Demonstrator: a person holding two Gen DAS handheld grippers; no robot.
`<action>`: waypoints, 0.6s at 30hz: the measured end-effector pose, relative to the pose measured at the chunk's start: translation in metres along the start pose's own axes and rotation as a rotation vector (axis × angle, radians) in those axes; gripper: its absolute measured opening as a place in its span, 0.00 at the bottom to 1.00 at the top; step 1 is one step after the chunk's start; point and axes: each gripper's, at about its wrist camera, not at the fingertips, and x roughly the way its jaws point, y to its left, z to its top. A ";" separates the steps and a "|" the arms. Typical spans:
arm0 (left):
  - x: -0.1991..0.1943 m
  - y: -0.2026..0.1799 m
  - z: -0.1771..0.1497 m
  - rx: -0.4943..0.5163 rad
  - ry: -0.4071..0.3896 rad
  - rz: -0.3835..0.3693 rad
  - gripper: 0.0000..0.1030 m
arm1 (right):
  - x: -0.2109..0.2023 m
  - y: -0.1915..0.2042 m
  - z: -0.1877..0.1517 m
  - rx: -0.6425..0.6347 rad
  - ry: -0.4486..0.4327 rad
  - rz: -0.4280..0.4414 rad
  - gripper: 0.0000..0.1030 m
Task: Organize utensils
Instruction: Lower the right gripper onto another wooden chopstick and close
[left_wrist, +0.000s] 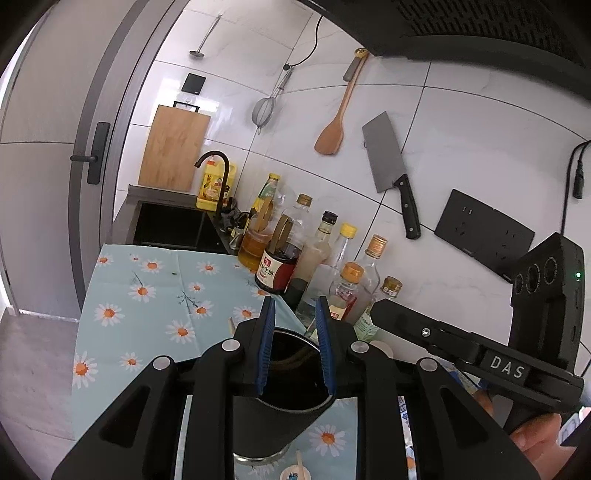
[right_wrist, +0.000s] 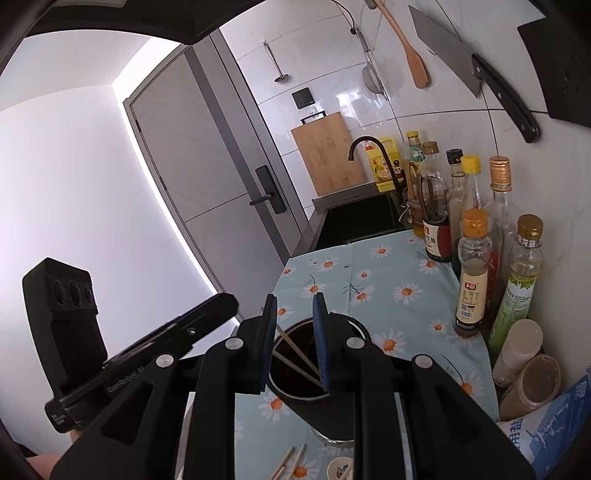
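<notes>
A black utensil cup (left_wrist: 280, 413) stands on the daisy cloth (left_wrist: 147, 295). My left gripper (left_wrist: 295, 314) is open, its blue pads on either side of the cup's rim. In the right wrist view my right gripper (right_wrist: 293, 310) is open above the same cup (right_wrist: 317, 391), and two chopsticks (right_wrist: 299, 360) lean inside it. More chopsticks (right_wrist: 290, 461) and a small dish (right_wrist: 340, 469) lie on the cloth in front of the cup. The right gripper's body (left_wrist: 480, 354) shows in the left view.
Several sauce and oil bottles (right_wrist: 472, 273) line the tiled wall. A cleaver (left_wrist: 391, 173), wooden spatula (left_wrist: 334, 129), strainer (left_wrist: 264, 110) and cutting board (left_wrist: 173, 151) hang behind. A black sink (left_wrist: 173, 225) with a faucet lies beyond the cloth. Jars (right_wrist: 532, 380) stand at right.
</notes>
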 end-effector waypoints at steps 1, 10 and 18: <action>-0.003 0.000 0.000 0.001 0.003 0.001 0.21 | -0.001 0.001 -0.001 0.002 0.005 0.000 0.21; -0.032 -0.002 -0.023 0.031 0.098 0.012 0.21 | -0.012 -0.011 -0.028 0.099 0.149 0.001 0.28; -0.055 0.012 -0.069 0.020 0.212 0.042 0.21 | -0.001 -0.035 -0.075 0.206 0.334 0.000 0.28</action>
